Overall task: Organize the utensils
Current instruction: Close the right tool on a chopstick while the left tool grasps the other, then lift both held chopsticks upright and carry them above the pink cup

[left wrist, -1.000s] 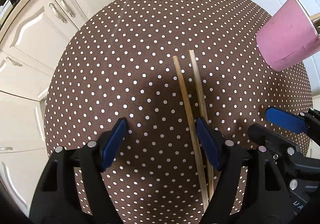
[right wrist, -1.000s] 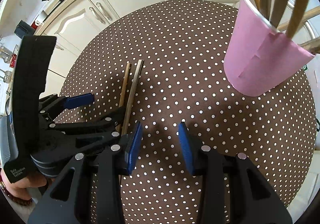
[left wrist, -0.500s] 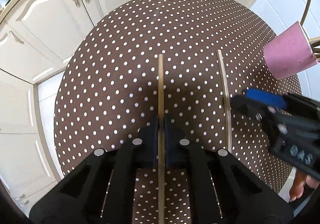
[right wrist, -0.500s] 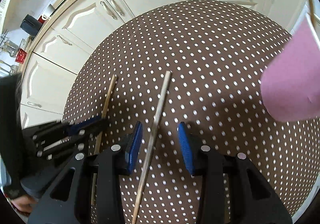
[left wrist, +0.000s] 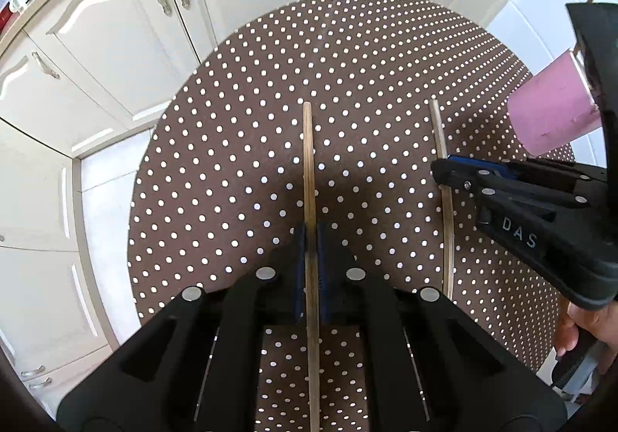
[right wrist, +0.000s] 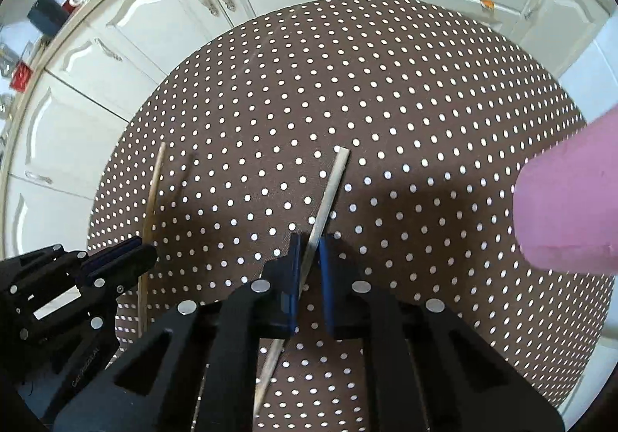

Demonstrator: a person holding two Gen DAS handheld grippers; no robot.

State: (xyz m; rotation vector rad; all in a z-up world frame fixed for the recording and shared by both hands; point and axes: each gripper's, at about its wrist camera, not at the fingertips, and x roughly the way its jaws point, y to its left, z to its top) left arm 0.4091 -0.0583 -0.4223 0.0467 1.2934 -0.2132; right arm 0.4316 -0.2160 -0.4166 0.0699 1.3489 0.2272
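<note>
Each tool clamps one wooden chopstick over the polka-dot tabletop.

The left tool (left wrist: 311, 239) is clenched on the left chopstick (left wrist: 308, 169). The right tool (right wrist: 309, 258), its jaws just having closed, grips the right chopstick (right wrist: 328, 192), which runs tilted between the pads. The two sticks are well apart, side by side, above the brown dotted tabletop (left wrist: 367, 57). A pink cup (left wrist: 552, 115) stands at the far right.

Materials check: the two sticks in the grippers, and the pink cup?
Chopsticks: likely bamboo or wood, matte tan, slim, faint lengthwise grain. Pink cup: probably paper, matte, with a visible side seam. Table cover: looks like woven fabric, brown with white dots.
</note>
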